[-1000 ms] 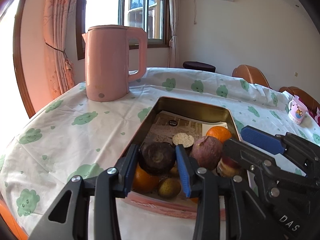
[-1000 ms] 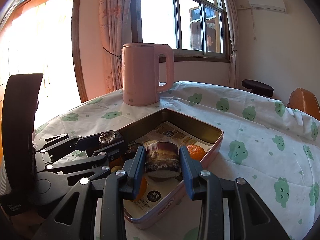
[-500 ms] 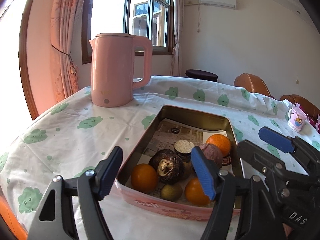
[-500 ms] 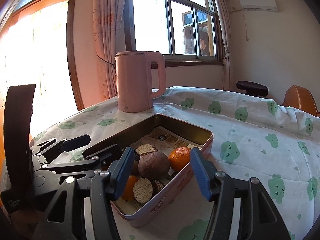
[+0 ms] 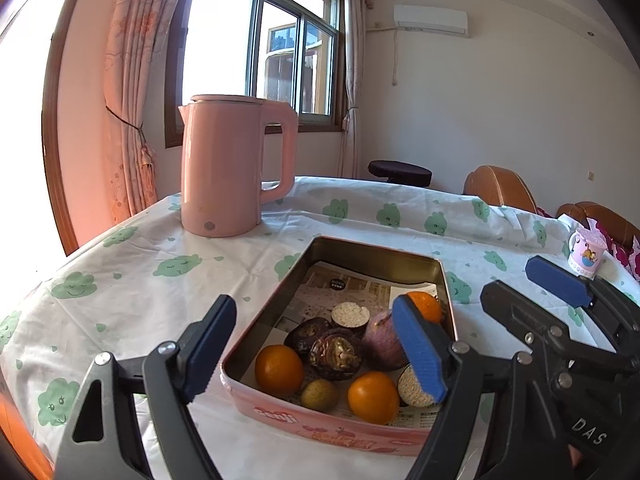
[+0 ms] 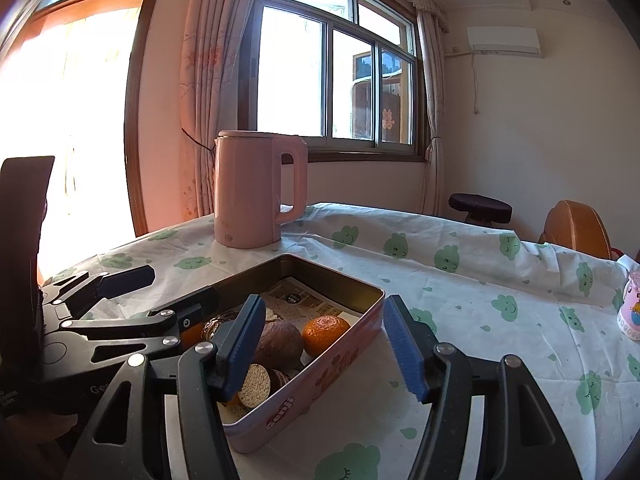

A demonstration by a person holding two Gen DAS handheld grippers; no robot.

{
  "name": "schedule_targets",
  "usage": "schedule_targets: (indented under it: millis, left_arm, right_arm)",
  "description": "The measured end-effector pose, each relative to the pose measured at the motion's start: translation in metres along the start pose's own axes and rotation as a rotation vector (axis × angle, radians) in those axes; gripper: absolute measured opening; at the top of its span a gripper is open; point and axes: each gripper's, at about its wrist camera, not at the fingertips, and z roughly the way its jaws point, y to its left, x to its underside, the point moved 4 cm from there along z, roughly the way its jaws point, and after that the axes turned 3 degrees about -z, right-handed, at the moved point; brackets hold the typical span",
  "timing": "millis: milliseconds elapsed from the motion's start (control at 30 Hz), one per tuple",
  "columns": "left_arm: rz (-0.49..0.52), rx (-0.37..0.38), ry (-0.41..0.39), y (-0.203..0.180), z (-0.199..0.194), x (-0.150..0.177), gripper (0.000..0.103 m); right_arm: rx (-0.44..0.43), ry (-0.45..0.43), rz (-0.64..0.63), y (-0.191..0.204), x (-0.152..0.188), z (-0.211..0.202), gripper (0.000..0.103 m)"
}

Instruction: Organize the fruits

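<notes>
We hold our left gripper (image 5: 316,350) and right gripper (image 6: 324,348) spread wide, empty, above the pink rectangular metal tin (image 5: 332,426), where oranges (image 5: 279,370) and dark, perhaps halved, fruits (image 5: 336,354) lie.

The pink rectangular metal tin (image 5: 340,432) is open from above; its near half is crowded with oranges, dark fruits and cut pieces, touching one another, while the paper-lined far half (image 5: 344,284) lies bare. A tall pink electric kettle (image 5: 228,168) stands beyond the tin's far left corner. Cloud-print tablecloth (image 6: 500,340) right of the tin lies open up to a small pink cup (image 6: 632,312) at the edge
</notes>
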Motion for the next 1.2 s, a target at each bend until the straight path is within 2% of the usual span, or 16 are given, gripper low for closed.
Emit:
schedule_targets:
  millis: [1100,1167,1200]
  left_arm:
    - [0.008,0.001,-0.010,-0.004,-0.003,0.000,0.083]
    - [0.011,-0.002,-0.010,-0.005,-0.004,0.000,0.087]
    - [0.011,-0.005,-0.013,-0.006,-0.004,0.000,0.092]
  right_arm:
    - [0.017,-0.020,0.027,-0.010,0.002,-0.010,0.064]
    - [0.020,-0.022,0.029,-0.011,0.001,-0.011,0.064]
    - [0.021,-0.023,0.030,-0.011,0.001,-0.012,0.064]
